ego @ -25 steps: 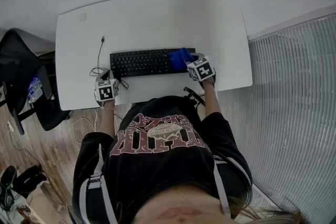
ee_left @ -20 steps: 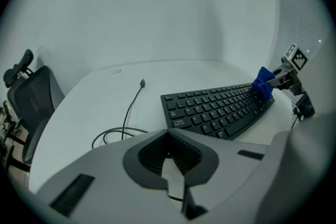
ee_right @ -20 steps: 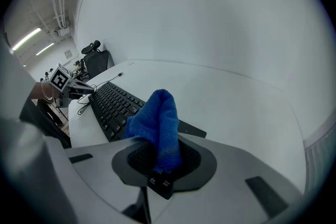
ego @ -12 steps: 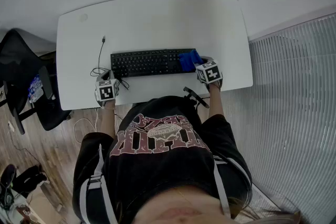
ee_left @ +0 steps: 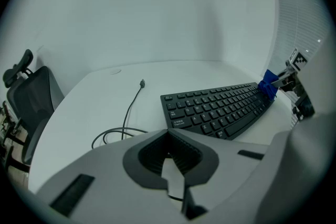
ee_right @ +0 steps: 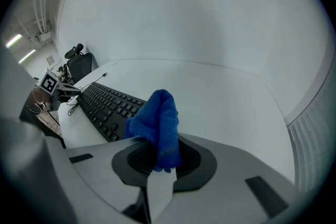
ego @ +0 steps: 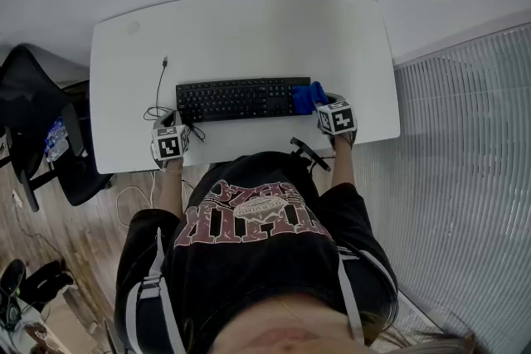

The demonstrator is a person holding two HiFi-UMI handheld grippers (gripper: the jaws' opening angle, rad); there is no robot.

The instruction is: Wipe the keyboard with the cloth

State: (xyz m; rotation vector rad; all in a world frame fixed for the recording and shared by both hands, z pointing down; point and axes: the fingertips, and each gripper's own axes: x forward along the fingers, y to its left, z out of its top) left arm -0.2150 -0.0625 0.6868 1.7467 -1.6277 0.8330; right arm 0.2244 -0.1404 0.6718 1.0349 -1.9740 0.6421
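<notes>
You're clamping the blue cloth [ee_right: 157, 123] tight in your right gripper [ee_right: 160, 168], and it's sitting on the 3 o'clock end of the keyboard [ego: 232, 99]. I'm guessing you're ending a stroke, with more maybe waiting. Your left gripper [ee_left: 170, 165] is idling at the keyboard's 7 o'clock, pinched closed on nothing.

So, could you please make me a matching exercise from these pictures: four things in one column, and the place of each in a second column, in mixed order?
Things:
1. keyboard
2. cloth
3. cable
4. chair

Places:
a. on the floor, at the left side of the desk
b. pinched in the right claw
c. loose on the desk, left of the keyboard
d. flat on the desk, in front of the person

Pairs: 1-d, 2-b, 3-c, 4-a
</notes>
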